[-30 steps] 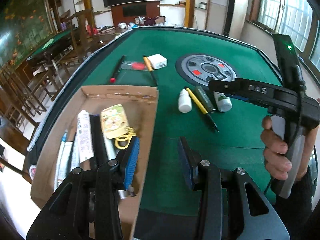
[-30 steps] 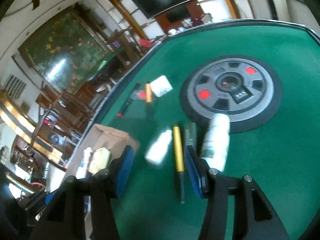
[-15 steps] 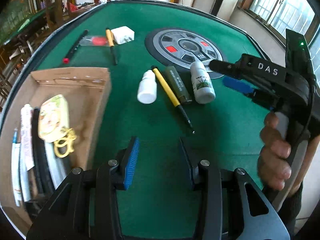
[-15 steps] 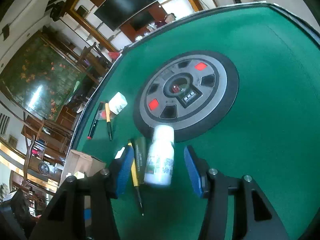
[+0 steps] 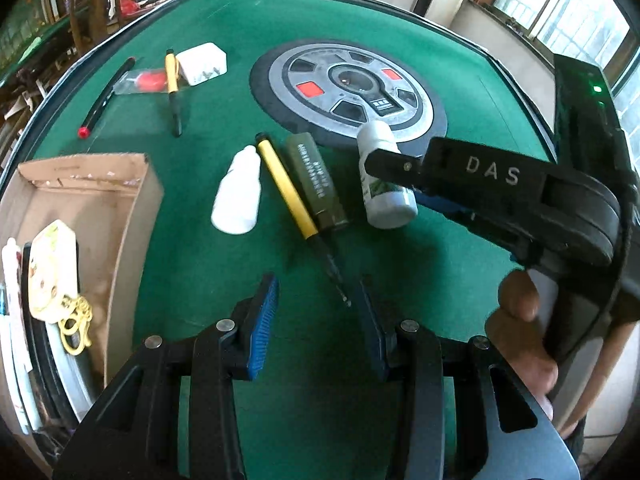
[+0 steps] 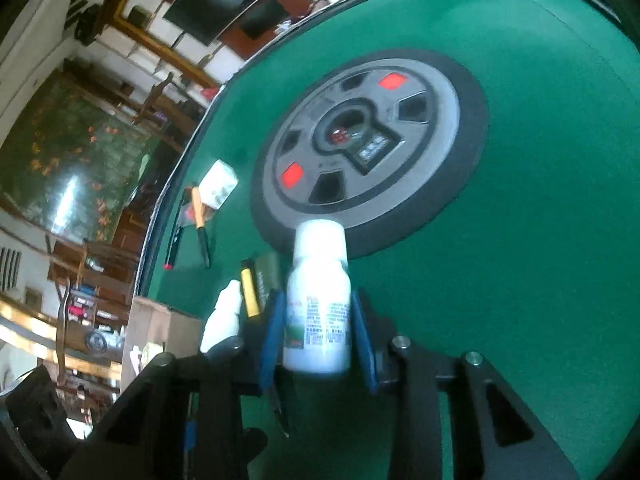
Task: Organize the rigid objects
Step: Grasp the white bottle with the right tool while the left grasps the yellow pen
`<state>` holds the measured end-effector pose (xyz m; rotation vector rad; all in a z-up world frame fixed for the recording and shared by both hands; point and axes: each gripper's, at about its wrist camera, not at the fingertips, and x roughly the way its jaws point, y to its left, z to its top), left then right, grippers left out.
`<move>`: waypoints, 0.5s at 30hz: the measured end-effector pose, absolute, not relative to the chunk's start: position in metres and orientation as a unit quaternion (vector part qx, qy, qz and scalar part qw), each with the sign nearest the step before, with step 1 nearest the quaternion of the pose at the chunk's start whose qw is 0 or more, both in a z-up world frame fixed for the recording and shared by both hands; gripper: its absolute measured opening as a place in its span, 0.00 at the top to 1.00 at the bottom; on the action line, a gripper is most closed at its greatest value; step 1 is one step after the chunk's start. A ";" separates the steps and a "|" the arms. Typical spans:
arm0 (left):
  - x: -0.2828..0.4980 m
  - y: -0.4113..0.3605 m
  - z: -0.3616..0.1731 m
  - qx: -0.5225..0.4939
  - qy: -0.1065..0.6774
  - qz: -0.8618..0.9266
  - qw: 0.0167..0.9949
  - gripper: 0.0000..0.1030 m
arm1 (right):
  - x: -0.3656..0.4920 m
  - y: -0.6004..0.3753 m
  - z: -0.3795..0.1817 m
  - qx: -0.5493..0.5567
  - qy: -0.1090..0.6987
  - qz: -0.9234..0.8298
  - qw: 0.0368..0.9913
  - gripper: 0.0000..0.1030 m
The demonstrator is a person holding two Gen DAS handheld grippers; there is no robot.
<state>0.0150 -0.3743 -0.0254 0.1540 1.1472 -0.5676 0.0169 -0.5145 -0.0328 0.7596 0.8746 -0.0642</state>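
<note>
Closing on the labelled bottle (image 6: 318, 308), the right fingers (image 6: 316, 332) have just been narrowing, and their blue pads now sit against its two sides; the bottle lies on the green desk (image 6: 520, 240) with its white cap pointing away from the fingers, toward the round grey disc (image 6: 368, 144). Just left of those fingers lie an olive tube (image 6: 267, 276), a yellow pen (image 6: 249, 292) and a small white bottle (image 6: 222, 316). The left fingers (image 5: 316, 320) stand partly open with nothing gripped; only the pen's dark tip reaches the gap beside the right-hand pad. Ahead of them the white bottle (image 5: 238, 196), yellow pen (image 5: 286, 188), olive tube (image 5: 316, 180) and labelled bottle (image 5: 384, 176) lie side by side, the last under the right tool, which a hand (image 5: 520, 344) grips by its handle. Left of the left fingers sits an open cardboard box (image 5: 132, 216) holding a yellow-green card with a yellow loop (image 5: 54, 268), several white tubes and dark flat pieces along its left side. Farther ahead lie a second yellow pen (image 5: 172, 80), a white block (image 5: 202, 62), a red-filled clear packet (image 5: 144, 80) and a black stick with a red tip (image 5: 104, 96).
</note>
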 end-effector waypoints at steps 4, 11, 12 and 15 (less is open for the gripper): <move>0.021 -0.387 -0.030 0.081 0.534 -0.251 0.803 0.63 | 0.015 -0.512 -0.031 0.354 0.415 -0.042 0.837 0.67; 0.026 -0.385 -0.042 0.109 0.535 -0.218 0.809 0.90 | 0.016 -0.511 -0.032 0.357 0.416 -0.042 0.835 0.67; 0.026 -0.382 -0.042 0.110 0.537 -0.217 0.808 0.91 | 0.016 -0.511 -0.033 0.357 0.415 -0.042 0.836 0.67; 0.014 -0.365 -0.042 0.109 0.547 -0.228 0.798 0.91 | 0.016 -0.511 -0.033 0.356 0.416 -0.044 0.836 0.67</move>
